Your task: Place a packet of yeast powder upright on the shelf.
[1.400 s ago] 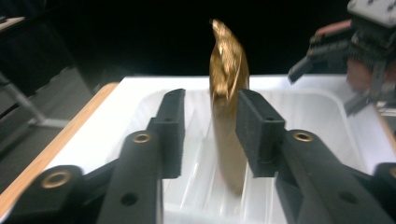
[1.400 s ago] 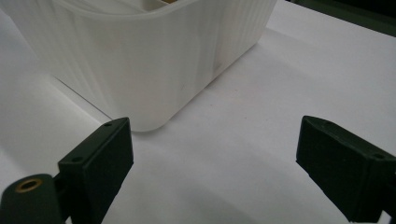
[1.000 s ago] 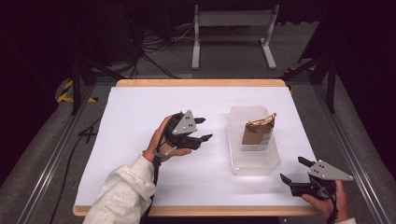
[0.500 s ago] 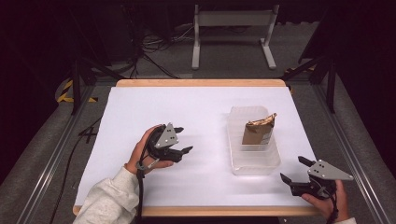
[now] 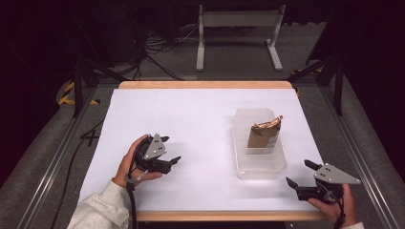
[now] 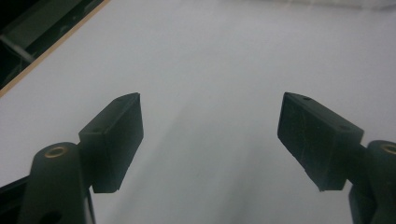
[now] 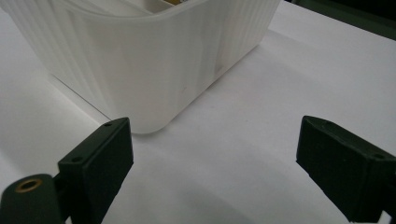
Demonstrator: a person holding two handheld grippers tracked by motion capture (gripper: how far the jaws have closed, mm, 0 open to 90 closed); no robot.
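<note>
High view showed the left gripper (image 5: 168, 150) low over the bare white surface (image 5: 200, 119), well apart from the clear plastic tub (image 5: 260, 164) on the surface's right half. A brown and gold foil pouch (image 5: 263, 133) stood upright inside that tub, leaning toward its far wall, so the tub's sides kept it from tipping over. Left gripper view confirmed the jaws spread wide with only white surface between them; they had just been opening, and nothing was held. The right gripper (image 5: 298, 174) rested near the front right corner of the surface, just beside the tub's near right corner, held by a hand coming in from the bottom edge. Right gripper view placed the tub's rounded corner (image 7: 154, 70) close ahead of that gripper (image 7: 212, 158), its jaws likewise standing apart and empty. Judged from this layout, the pouch had been settled in the tub and both grippers were parked clear of it.
</note>
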